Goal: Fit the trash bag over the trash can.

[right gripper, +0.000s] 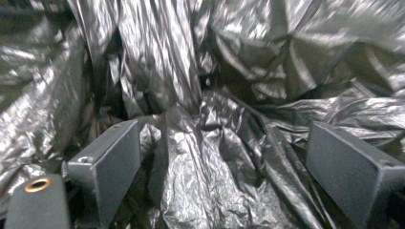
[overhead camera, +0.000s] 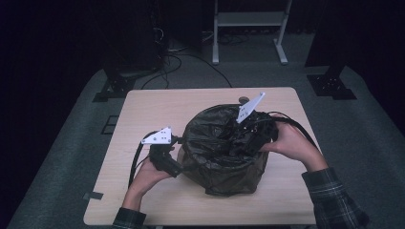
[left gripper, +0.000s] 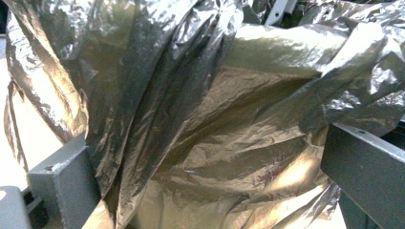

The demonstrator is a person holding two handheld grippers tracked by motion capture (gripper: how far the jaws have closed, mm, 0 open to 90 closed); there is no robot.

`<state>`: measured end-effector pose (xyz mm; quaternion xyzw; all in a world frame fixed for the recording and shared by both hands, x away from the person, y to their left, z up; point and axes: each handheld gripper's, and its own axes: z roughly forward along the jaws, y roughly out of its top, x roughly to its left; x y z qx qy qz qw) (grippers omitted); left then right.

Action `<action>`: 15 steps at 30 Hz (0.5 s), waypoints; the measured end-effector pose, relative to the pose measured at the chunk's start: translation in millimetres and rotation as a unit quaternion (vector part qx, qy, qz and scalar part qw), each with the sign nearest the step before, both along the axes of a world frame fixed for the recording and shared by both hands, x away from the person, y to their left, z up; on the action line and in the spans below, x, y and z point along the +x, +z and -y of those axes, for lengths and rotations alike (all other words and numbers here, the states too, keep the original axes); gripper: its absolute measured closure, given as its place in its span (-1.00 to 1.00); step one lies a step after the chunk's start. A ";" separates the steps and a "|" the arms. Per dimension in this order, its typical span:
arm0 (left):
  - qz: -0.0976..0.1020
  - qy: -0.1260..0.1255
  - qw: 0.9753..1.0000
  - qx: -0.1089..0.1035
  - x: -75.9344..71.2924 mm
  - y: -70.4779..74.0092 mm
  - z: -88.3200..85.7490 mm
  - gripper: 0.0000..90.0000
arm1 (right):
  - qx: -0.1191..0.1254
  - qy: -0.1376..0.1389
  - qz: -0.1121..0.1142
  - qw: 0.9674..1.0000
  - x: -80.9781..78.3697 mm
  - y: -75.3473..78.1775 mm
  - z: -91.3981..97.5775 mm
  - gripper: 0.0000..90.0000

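A round bin lined with a dark, shiny plastic bag (overhead camera: 219,164) stands in the middle of the wooden table (overhead camera: 143,109). My left gripper (overhead camera: 178,168) is against the bag's left outer side. In the left gripper view the left gripper (left gripper: 215,186) has its jaws wide apart, with loose brownish film (left gripper: 224,119) bulging between them. My right gripper (overhead camera: 242,143) reaches down into the bag's mouth from the right rim. In the right gripper view the right gripper (right gripper: 224,167) stands open over crumpled black film (right gripper: 191,181), which no pad presses.
A small round object (overhead camera: 243,99) lies on the table just behind the bin. Beyond the far edge are a white frame's legs (overhead camera: 248,19), cables on the floor (overhead camera: 176,62) and dark stand bases (overhead camera: 112,88). Bare tabletop runs along the left and front.
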<state>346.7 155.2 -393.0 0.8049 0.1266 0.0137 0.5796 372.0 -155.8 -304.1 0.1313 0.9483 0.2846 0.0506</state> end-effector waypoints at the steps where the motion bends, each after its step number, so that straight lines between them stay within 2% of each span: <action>1: 0.000 -0.001 1.000 -0.001 0.0 0.1 -0.1 -1.00 | -0.011 0.001 -0.006 1.000 0.5 -0.3 -1.6 -0.75; 2: 0.000 -0.001 1.000 -0.001 0.0 0.1 -0.2 -1.00 | -0.028 0.000 -0.013 1.000 1.0 -0.7 -3.3 -0.75; 7: 0.000 0.000 1.000 -0.001 0.2 0.0 0.1 -1.00 | -0.068 -0.009 -0.037 0.997 3.9 -1.9 -8.4 -0.75; 9: 0.001 0.000 1.000 0.000 0.3 0.0 0.2 -1.00 | -0.077 -0.012 -0.047 0.996 4.8 -2.5 -9.3 -0.74; 12: 0.000 -0.001 1.000 0.000 0.4 -0.2 0.1 -1.00 | -0.106 -0.022 -0.062 0.992 5.7 -3.7 -11.8 -0.75; 15: 0.000 -0.001 1.000 0.000 0.4 -0.1 0.1 -1.00 | -0.125 -0.022 -0.065 0.990 5.8 -3.7 -14.5 -0.73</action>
